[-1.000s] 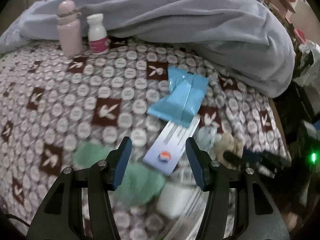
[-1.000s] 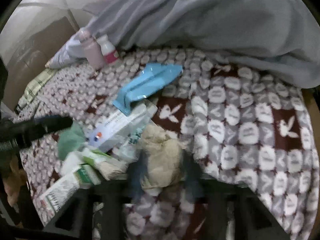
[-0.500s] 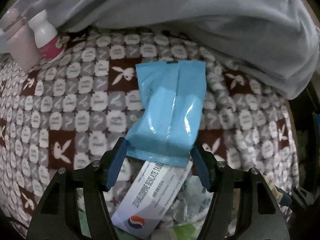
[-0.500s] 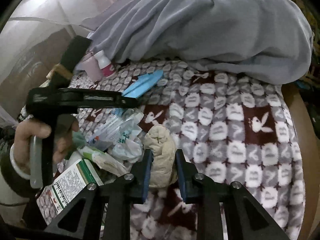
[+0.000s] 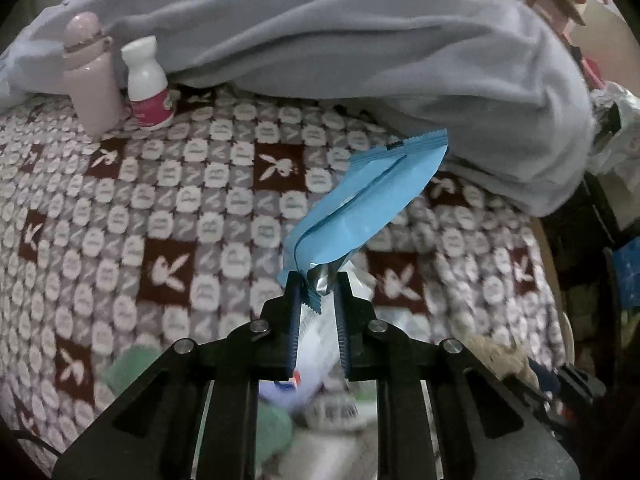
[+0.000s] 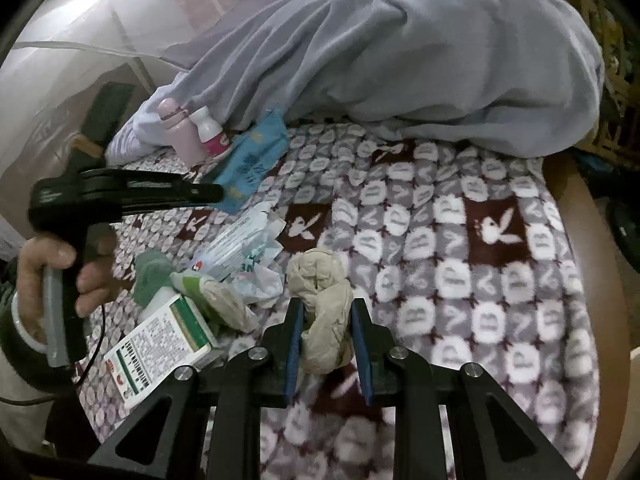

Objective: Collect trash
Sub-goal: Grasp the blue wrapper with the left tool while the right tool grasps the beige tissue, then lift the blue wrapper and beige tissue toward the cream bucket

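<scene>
With left tongs just snapped onto blue wrapper, lifted off bed blanket; right tongs pinching beige rag. Mid-pickup; next, probably carrying both to bin, unseen.

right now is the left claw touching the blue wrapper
Touching. The left wrist view shows the left claw has just closed on the blue wrapper's lower end; both pads pinch the crumpled edge, with the rest sticking up above the patterned blanket.
</scene>
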Available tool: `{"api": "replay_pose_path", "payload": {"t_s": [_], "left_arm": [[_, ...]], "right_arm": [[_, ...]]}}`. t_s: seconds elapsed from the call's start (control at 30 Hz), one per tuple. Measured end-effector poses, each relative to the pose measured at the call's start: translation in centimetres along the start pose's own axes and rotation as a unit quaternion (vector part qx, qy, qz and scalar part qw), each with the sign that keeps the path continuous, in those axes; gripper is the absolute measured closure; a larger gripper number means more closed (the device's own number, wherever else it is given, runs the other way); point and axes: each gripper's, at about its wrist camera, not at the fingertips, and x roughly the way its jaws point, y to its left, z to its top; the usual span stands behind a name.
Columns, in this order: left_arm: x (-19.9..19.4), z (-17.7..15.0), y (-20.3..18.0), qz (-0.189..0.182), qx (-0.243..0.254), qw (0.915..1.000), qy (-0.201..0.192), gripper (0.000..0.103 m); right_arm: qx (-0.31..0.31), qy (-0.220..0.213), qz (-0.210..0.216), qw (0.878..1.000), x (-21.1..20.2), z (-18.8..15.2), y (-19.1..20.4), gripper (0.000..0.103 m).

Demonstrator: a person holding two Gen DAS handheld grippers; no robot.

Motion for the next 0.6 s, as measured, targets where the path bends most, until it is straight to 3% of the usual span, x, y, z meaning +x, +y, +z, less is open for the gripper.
{"api": "replay_pose_path", "payload": {"t_s": [0.2,0.6], "left_arm": [[-3.8,-2.9,-2.4,-0.019,0.018,0.9996,-0.014,0.09],[-6.6,-7.1,-8.9,-0.037,0.059,0.9972,-0.025,0.09]], "right_arm": [[0.004,-0.006,-0.011,1.0,-2.6,-1.4,-0.1,0.08],[0.015,-0.023,-0.043,0.999,-7.8,-4.1,-1.6,0.08]]}}
